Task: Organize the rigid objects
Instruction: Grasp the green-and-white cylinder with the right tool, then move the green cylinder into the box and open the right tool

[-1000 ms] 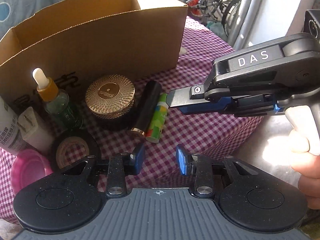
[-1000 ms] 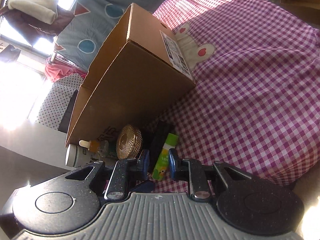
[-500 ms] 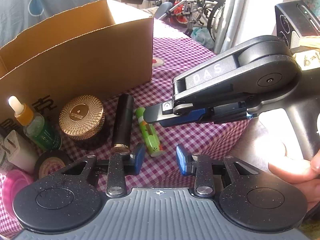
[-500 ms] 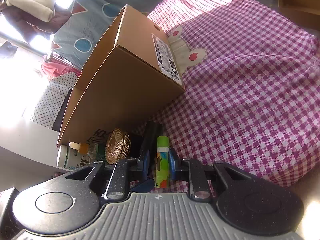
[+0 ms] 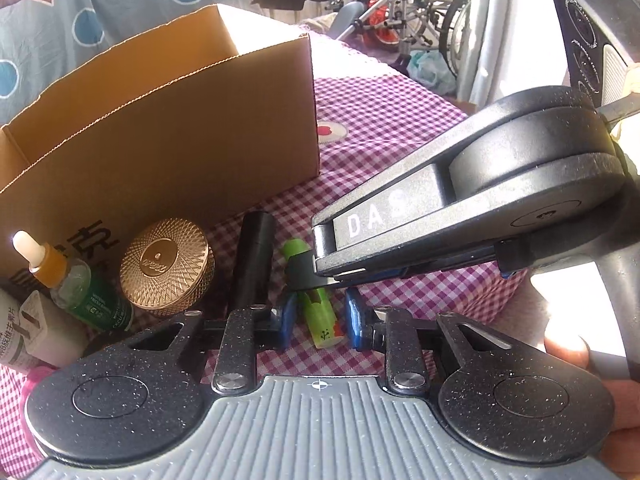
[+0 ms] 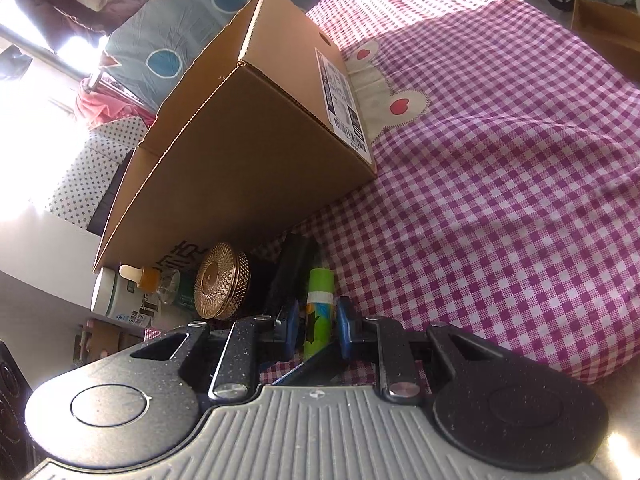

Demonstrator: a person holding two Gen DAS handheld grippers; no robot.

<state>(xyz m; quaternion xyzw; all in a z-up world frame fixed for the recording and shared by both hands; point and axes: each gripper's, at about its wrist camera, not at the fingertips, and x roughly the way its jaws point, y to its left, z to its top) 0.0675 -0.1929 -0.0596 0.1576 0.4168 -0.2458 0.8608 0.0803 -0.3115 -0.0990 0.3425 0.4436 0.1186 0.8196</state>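
Both grippers straddle the green tube [image 5: 318,316]: right gripper [image 6: 318,326] barely spread, pads flanking it; left gripper [image 5: 320,318] just narrowed, not touching. Next I pinch, lift toward the cardboard box [image 5: 168,136].

Green tube [image 5: 318,312]: middle hidden behind right gripper [image 5: 308,276]. Pink dish [image 5: 30,376] mostly behind left gripper body, cut by frame edge. White bottle [image 5: 8,340] cropped at left. Box [image 5: 168,140] interior unseen.
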